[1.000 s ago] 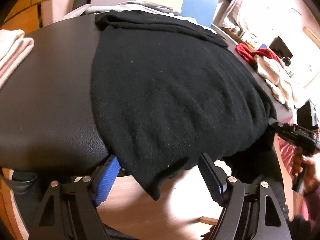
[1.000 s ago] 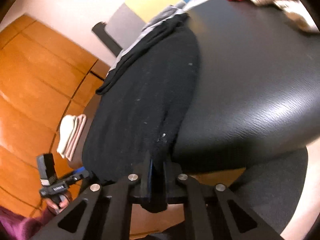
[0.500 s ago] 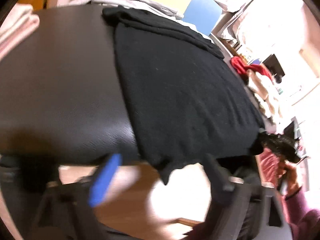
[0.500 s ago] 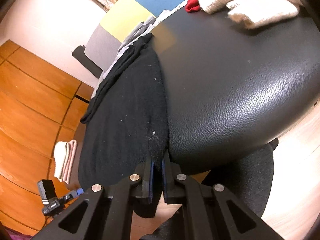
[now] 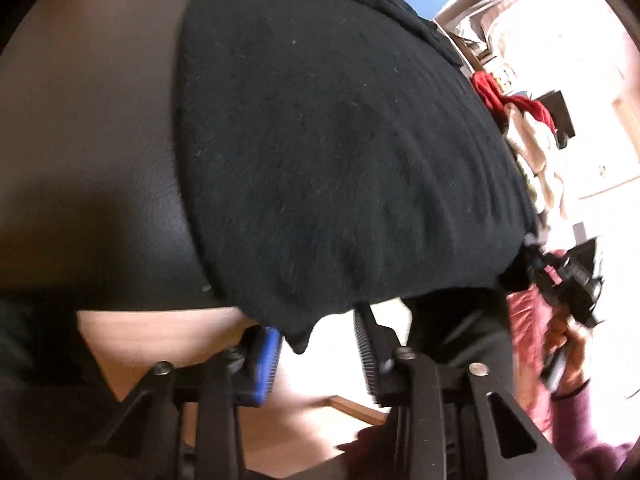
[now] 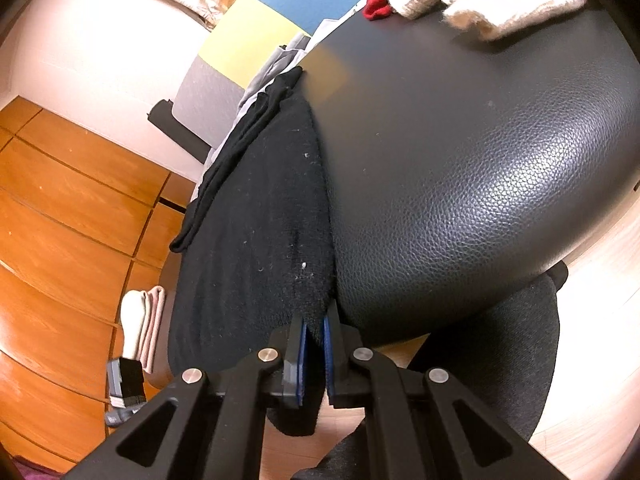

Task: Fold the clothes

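Right gripper [image 6: 315, 338] clenched on the near corner of the black sweater [image 6: 256, 240], fabric pinched between my blue pads [image 6: 301, 356]. Left gripper [image 5: 318, 344] spread wide, jaws apart under the hem's other hanging corner, not gripping it; frame is blurred. Sweater lies flat on the black leather tabletop [image 6: 460, 184], hem draped over the near edge. Red cloth [image 6: 376, 0] and cream knit [image 6: 492, 4] sit at the far end. Folded pink-white towel [image 6: 142, 320] lies beyond the sweater's left side.

No legible text, label, brand, number or sign in either view.
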`<state>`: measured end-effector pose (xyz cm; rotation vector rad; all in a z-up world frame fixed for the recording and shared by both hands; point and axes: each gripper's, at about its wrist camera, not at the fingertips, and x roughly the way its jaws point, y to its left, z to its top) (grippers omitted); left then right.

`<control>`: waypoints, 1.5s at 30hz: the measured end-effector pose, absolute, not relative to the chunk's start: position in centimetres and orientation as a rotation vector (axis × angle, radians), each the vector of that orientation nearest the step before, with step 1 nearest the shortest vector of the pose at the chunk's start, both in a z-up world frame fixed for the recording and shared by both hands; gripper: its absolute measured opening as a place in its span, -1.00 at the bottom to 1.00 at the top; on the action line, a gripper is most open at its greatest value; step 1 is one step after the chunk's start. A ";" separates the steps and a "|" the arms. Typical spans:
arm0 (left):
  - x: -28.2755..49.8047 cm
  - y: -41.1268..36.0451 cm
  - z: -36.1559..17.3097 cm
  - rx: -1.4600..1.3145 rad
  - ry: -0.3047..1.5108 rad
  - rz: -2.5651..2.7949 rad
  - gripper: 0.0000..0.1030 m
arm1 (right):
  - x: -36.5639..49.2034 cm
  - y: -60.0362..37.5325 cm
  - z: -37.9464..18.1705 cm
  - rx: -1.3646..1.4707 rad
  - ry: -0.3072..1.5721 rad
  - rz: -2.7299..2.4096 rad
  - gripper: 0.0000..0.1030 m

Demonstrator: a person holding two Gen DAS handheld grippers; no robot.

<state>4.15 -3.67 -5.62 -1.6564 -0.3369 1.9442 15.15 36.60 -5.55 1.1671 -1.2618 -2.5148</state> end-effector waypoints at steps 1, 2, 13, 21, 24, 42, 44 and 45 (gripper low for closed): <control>4.0 -3.6 -5.6 -1.668 -0.357 1.927 -0.38 | 15.2 36.5 -5.5 1.170 -1.250 -2.520 -0.89; 3.8 -3.6 -5.5 -1.679 -0.377 1.909 -0.51 | 15.1 36.5 -5.5 1.171 -1.242 -2.524 -0.89; 6.4 -7.8 2.4 -1.317 -0.364 2.087 -0.86 | 15.7 35.5 -4.5 1.109 -1.316 -2.326 -0.90; 8.8 -12.2 6.1 -1.170 -0.517 2.057 -0.87 | 17.8 33.6 -1.8 0.790 -1.388 -2.037 -0.91; 9.8 -13.9 7.6 -1.129 -0.605 2.036 -0.88 | 19.1 32.8 -0.7 0.727 -1.416 -1.960 -0.91; -5.8 -12.6 12.3 -0.828 -0.657 2.193 -0.92 | 0.7 38.4 2.4 0.623 -1.582 -1.975 -0.91; -7.9 -10.1 9.8 -0.965 -0.571 2.198 -0.92 | -2.2 38.9 1.7 0.680 -1.594 -2.013 -0.91; -8.5 -9.0 8.5 -1.032 -0.535 2.187 -0.92 | -3.2 39.1 0.9 0.707 -1.620 -2.014 -0.91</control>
